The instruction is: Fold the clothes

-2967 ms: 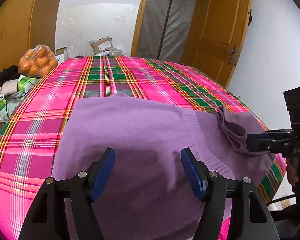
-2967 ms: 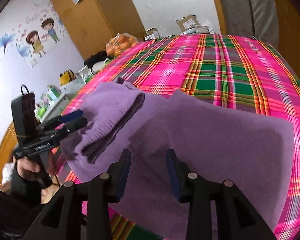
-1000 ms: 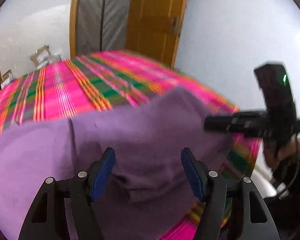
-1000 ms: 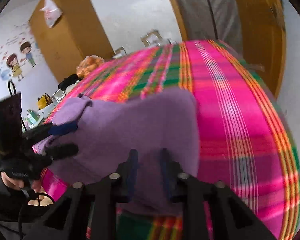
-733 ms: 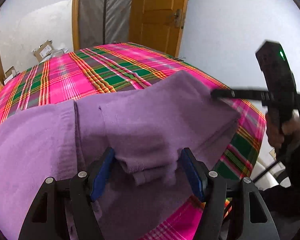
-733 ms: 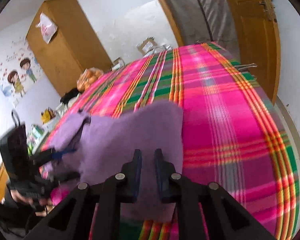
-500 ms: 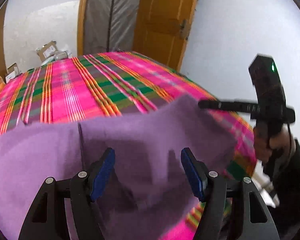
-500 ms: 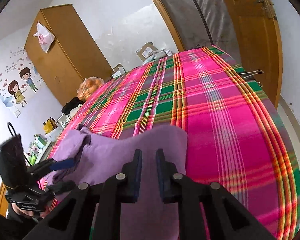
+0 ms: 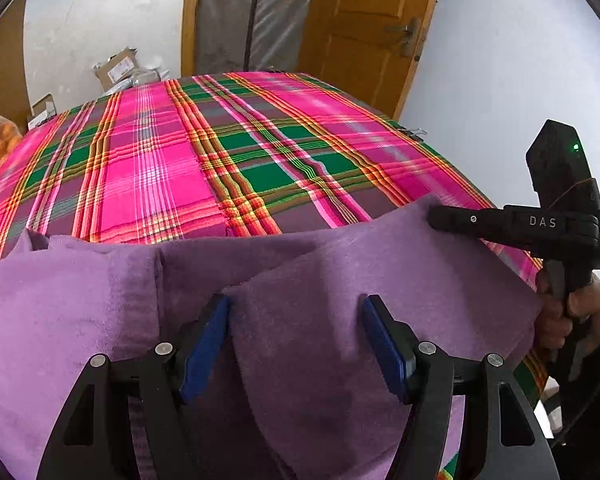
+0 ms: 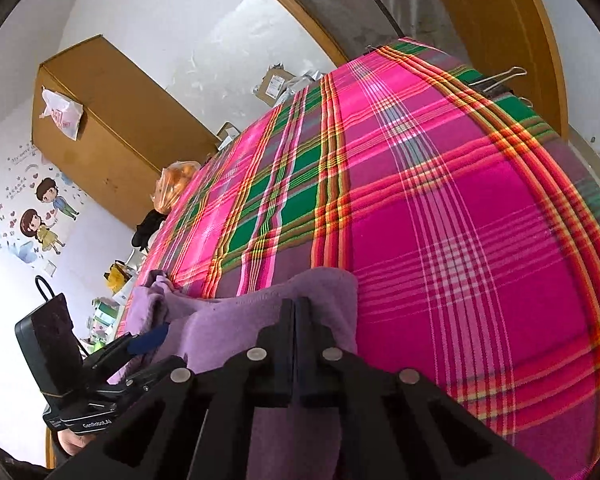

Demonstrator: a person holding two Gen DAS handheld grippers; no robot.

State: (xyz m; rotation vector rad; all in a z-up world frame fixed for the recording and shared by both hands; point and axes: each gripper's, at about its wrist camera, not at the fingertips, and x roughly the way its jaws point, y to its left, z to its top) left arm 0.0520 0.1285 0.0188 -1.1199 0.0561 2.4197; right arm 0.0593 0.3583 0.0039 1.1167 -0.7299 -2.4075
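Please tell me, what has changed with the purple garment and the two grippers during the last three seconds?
The right gripper, open before, has shut on the purple garment at its far right corner and carries it up and forward over the plaid cloth. The bunched sleeve on the right has been spread out. The left gripper stays open above the garment; the cloth is unchanged.

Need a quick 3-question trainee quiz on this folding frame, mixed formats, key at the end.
1. True or false: the right gripper is shut on the purple garment.
2. Multiple choice: the left gripper is A) shut on the cloth, B) open with the garment between its fingers, C) out of view.
3. Fill in: the garment lies on a ____ tablecloth.

Key: 1 true; 2 B; 3 plaid (pink and green).
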